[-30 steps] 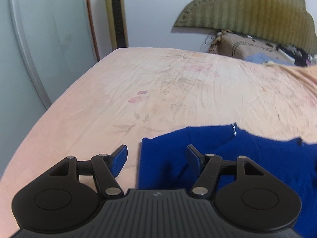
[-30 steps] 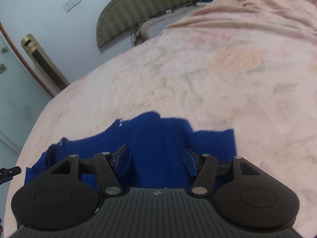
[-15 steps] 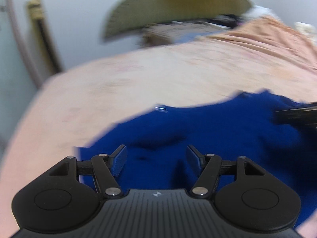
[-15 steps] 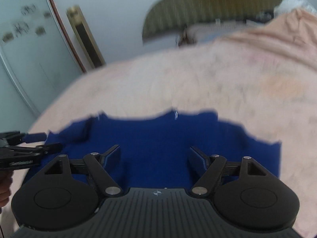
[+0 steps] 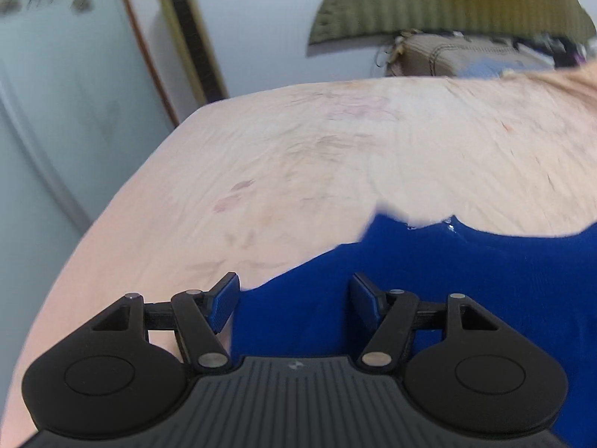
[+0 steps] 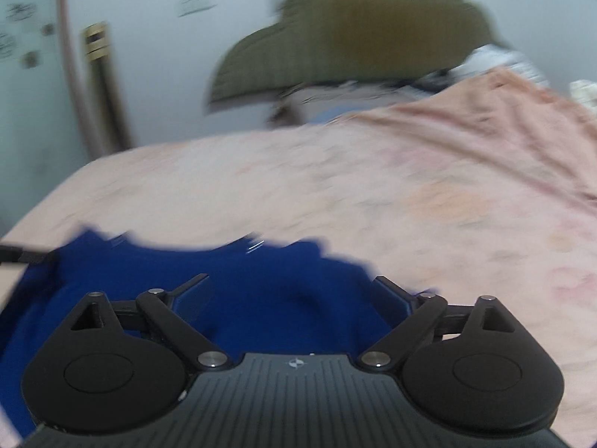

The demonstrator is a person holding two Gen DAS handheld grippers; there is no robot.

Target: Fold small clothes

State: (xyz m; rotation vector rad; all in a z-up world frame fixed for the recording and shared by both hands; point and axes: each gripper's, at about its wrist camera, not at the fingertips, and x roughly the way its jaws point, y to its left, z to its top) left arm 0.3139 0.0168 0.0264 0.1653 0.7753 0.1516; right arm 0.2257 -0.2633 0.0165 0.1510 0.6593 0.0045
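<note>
A small royal-blue garment (image 5: 466, 272) lies spread on a peach bedsheet (image 5: 317, 156). My left gripper (image 5: 294, 296) hovers over the garment's left edge, jaws apart; the pads press on nothing. In the right wrist view the same blue garment (image 6: 261, 280) fills the lower left, and my right gripper (image 6: 291, 295) hangs over its right part. Its jaws are opening wide and the cloth lies under them, not pinched. A tip of the left gripper (image 6: 22, 255) pokes in at the far left edge. Both views are motion-blurred.
An olive quilted headboard (image 5: 447, 3) and a heap of bedding (image 5: 466, 56) stand at the head of the bed. A gold-and-black floor unit (image 5: 190, 33) stands by the wall at left. A rumpled peach blanket (image 6: 503, 112) rises at right.
Both views have swung. The left gripper went over the cloth and is back at its left edge. The right gripper's jaws have spread much wider over the garment.
</note>
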